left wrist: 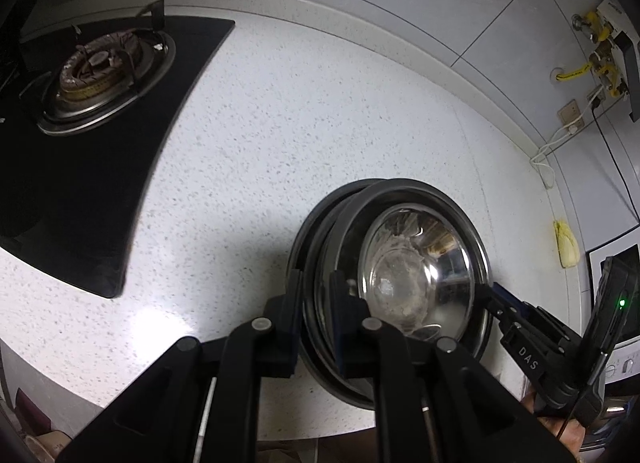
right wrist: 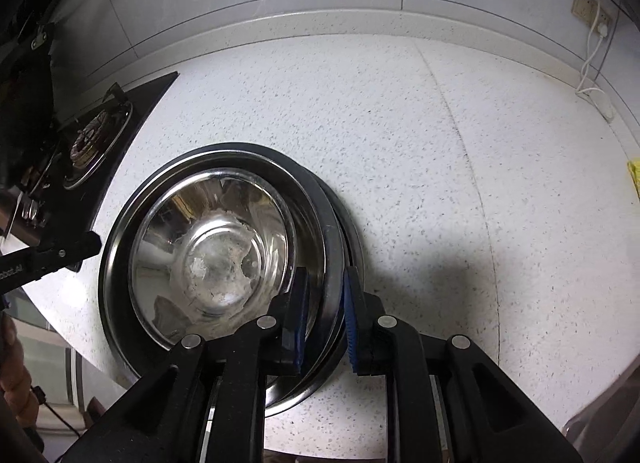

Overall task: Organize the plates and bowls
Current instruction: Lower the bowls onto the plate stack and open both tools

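Observation:
A stack of steel plates (left wrist: 320, 263) (right wrist: 320, 223) lies on the white speckled counter, with a shiny steel bowl (left wrist: 416, 275) (right wrist: 212, 251) nested on top. My left gripper (left wrist: 316, 295) straddles the stack's left rim, jaws closed on the plate edge. My right gripper (right wrist: 326, 303) straddles the right rim, blue pads on either side of the plate edges. In the left wrist view the right gripper's tip (left wrist: 496, 299) touches the right rim. In the right wrist view the left gripper (right wrist: 60, 251) shows at the left rim.
A black gas hob with a burner (left wrist: 96, 71) (right wrist: 88, 143) lies to the left. The tiled wall runs behind, with gas fittings (left wrist: 600, 51), a socket and a white cable (right wrist: 592, 59). A yellow item (left wrist: 566, 243) lies at the right. The counter's front edge is close below.

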A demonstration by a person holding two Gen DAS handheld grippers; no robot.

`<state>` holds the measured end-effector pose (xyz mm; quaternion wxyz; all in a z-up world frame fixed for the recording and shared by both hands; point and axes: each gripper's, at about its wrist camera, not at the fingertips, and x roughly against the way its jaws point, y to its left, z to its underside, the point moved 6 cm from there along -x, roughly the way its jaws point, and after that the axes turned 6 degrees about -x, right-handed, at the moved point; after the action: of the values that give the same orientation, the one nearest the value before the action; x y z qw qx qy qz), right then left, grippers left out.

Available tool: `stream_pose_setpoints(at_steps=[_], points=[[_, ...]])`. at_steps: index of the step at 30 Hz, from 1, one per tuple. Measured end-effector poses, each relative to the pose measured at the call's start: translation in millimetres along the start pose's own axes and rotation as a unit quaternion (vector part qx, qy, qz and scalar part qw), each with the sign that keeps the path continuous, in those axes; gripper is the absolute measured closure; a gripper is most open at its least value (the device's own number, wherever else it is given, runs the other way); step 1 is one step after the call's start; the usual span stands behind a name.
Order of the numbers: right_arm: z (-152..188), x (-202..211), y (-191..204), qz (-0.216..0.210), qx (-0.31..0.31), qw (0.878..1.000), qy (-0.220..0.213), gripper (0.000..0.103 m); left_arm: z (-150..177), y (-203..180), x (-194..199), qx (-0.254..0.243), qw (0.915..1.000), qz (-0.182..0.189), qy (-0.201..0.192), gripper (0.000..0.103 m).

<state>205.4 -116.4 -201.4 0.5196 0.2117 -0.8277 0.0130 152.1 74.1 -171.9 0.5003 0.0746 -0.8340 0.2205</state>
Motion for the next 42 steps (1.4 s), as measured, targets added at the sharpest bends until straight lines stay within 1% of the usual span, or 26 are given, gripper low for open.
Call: stream_pose_setpoints(at_steps=[4, 8, 13, 17, 20, 25, 30, 32, 33, 37, 40, 42], points=[[-0.3, 2.8, 1.1, 0.006, -0.004, 1.0, -0.006, 0.087, 1.5, 4.5, 5.9, 0.001, 1.0, -0.003, -0.001, 0.09], [0.8, 6.9, 1.5, 0.015, -0.003, 1.0, -0.01, 0.087, 5.4, 2.6, 4.9, -0.013, 0.9998, -0.011, -0.005, 0.09], [1.2, 7.2, 4.3, 0.02, -0.002, 1.0, -0.012, 0.087, 6.5, -2.3, 6.3, -0.056, 0.9975, -0.04, -0.017, 0.09], [1.4, 8.2, 5.8, 0.023, -0.001, 1.0, -0.015, 0.087, 6.6, -4.7, 6.4, -0.06, 0.9975, -0.03, -0.023, 0.09], [2.1, 9.2, 6.2, 0.024, 0.0, 1.0, -0.016, 0.087, 8.0, -5.0, 7.6, -0.063, 0.9967, -0.038, -0.033, 0.09], [3.2, 8.6, 6.6, 0.025, 0.001, 1.0, -0.014, 0.087, 13.8, -6.8, 6.7, -0.072, 0.9963, -0.04, -0.024, 0.09], [4.4, 9.7, 6.2, 0.022, 0.0, 1.0, -0.016, 0.086, 16.9, -9.2, 11.8, -0.083, 0.9936, -0.068, -0.036, 0.09], [4.8, 10.5, 5.2, 0.02, -0.003, 1.0, -0.017, 0.075, 17.8, -10.2, 14.2, -0.087, 0.9921, -0.079, -0.044, 0.09], [5.5, 11.1, 4.5, 0.02, -0.005, 1.0, -0.019, 0.074, 18.5, -10.4, 15.2, -0.089, 0.9912, -0.086, -0.048, 0.09], [7.7, 10.4, 3.2, 0.018, -0.005, 1.0, -0.018, 0.074, 20.8, -11.4, 17.5, -0.094, 0.9888, -0.1, -0.058, 0.09], [8.5, 12.3, 2.9, 0.013, -0.009, 1.0, -0.021, 0.074, 22.2, -12.2, 19.9, -0.105, 0.9842, -0.124, -0.071, 0.09], [9.2, 13.1, 2.8, 0.015, -0.007, 1.0, -0.022, 0.074, 23.6, -11.7, 20.9, -0.104, 0.9831, -0.13, -0.076, 0.09]])
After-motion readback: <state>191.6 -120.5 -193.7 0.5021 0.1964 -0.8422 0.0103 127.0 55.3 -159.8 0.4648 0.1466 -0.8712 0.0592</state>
